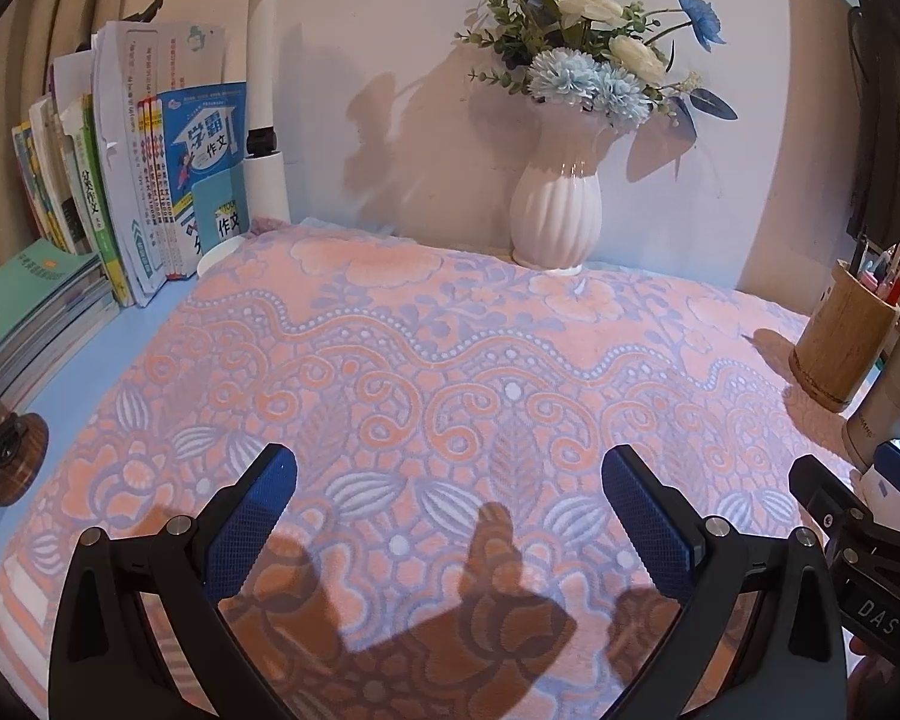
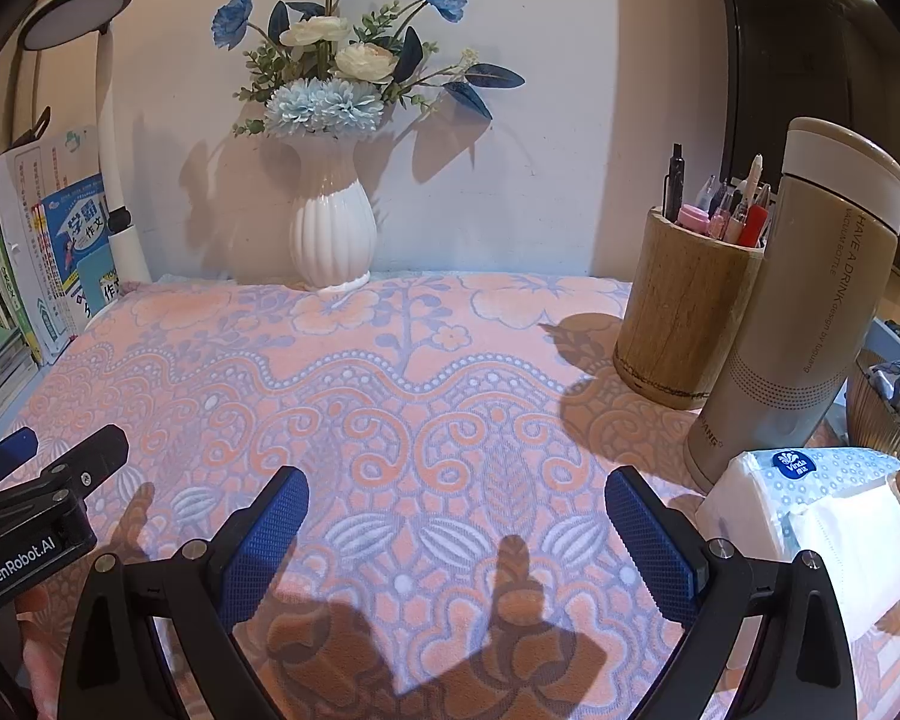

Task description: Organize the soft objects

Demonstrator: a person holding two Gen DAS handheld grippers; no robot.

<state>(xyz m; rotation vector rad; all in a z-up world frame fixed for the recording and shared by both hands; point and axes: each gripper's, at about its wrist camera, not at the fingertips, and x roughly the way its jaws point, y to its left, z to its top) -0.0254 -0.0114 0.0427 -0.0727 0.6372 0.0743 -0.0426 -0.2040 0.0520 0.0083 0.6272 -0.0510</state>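
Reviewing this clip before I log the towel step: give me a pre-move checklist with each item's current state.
1. Left tongs open and empty: ok.
2. Right tongs open and empty: ok.
3. Pink and lilac floral patterned towel spread flat on the desk: ok.
4. Towel free of objects: not ok; the wooden pen holder and beige vacuum bottle appear to stand on its right edge.
5. White ribbed vase of blue flowers off the towel: cannot tell; its base meets the far edge.
6. Near towel edge visible: cannot tell.
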